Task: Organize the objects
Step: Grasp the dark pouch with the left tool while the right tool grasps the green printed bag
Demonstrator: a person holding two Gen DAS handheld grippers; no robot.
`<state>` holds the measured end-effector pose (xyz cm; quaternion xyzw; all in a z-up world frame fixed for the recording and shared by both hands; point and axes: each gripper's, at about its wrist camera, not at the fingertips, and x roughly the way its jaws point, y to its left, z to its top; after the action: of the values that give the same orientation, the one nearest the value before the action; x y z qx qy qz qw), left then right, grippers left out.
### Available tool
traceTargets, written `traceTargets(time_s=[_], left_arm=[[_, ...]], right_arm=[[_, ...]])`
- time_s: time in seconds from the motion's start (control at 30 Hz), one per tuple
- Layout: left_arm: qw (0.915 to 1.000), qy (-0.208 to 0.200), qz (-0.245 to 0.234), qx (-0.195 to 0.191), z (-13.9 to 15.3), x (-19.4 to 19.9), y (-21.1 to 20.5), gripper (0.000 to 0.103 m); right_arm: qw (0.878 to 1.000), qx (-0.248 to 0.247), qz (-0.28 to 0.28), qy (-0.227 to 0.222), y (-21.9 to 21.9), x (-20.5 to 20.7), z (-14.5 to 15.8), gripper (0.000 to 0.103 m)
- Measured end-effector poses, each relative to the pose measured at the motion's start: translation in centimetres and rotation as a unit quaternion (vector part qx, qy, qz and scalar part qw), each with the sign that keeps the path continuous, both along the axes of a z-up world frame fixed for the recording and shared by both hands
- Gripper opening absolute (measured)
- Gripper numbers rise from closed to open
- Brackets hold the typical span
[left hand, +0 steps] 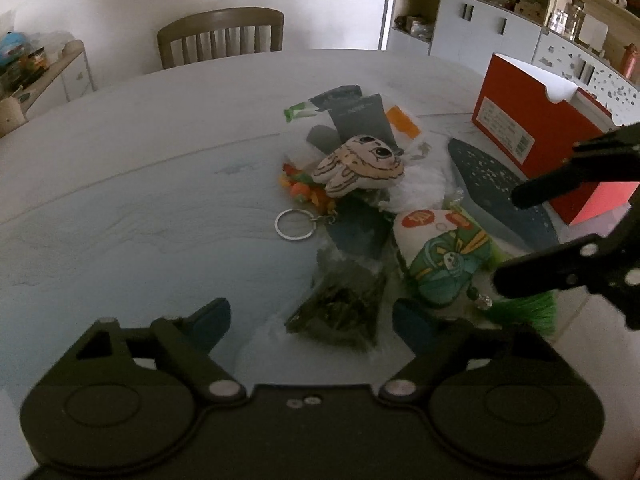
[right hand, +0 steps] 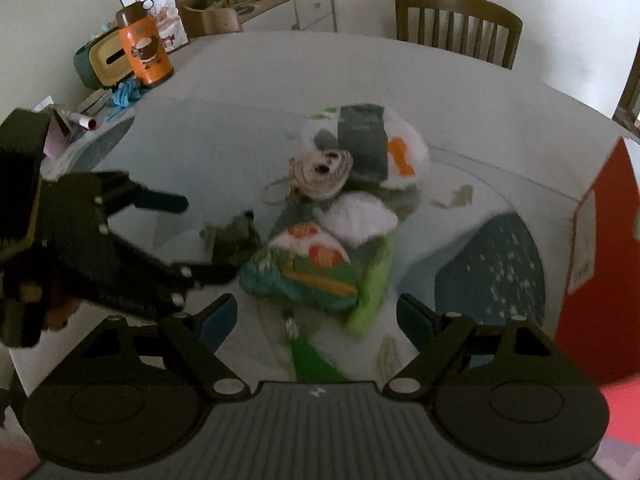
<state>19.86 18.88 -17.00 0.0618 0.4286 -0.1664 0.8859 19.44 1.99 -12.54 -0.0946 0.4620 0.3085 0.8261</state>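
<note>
While both grippers' fingers stand wide and empty, the clutter pile (left hand: pixel 360 200) sits mid-bench beside the red box (left hand: pixel 536 136) — take the green pouch (right hand: pixel 304 276) first, squarely — right gripper (right hand: pixel 316 316) nearest.

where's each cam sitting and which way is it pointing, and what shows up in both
Left wrist: on the left gripper, looking across the table toward a chair and the red box; its own open fingers show, and the right gripper enters from the right.
Right wrist: on the right gripper, looking down at the pile with an orange bottle far left; its own open fingers show, and the left gripper enters from the left.
Shared: owl plush, green printed pouch, speckled dark insole.
</note>
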Motion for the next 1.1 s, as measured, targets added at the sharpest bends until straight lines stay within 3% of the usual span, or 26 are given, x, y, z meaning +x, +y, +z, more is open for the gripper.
traceTargets(time_s=[0.2,0.57,0.9,1.0,1.1], left_arm=[[0.9998,0.003,-0.007,-0.020,-0.2,0.5,0.3,0.072],[0.9984,0.009,-0.021,-0.051,0.1,0.8,0.6,0.038],[0.9974,0.019,0.006,-0.069,0.3,0.7,1.3,0.034],[0.9974,0.019,0.011,-0.069,0.3,0.5,1.4,0.034],[0.9970,0.020,0.019,-0.073,0.5,0.4,1.5,0.033]], right_arm=[[1.000,-0.009,0.026,0.004,2.0,1.2,-1.0,0.087],[0.998,-0.037,0.053,0.009,3.5,2.3,-2.7,0.087],[0.995,-0.062,0.076,-0.001,4.7,2.1,-3.5,0.085],[0.995,-0.056,0.078,0.005,4.7,2.2,-3.5,0.071],[0.995,-0.060,0.081,0.000,4.8,1.9,-3.3,0.068]])
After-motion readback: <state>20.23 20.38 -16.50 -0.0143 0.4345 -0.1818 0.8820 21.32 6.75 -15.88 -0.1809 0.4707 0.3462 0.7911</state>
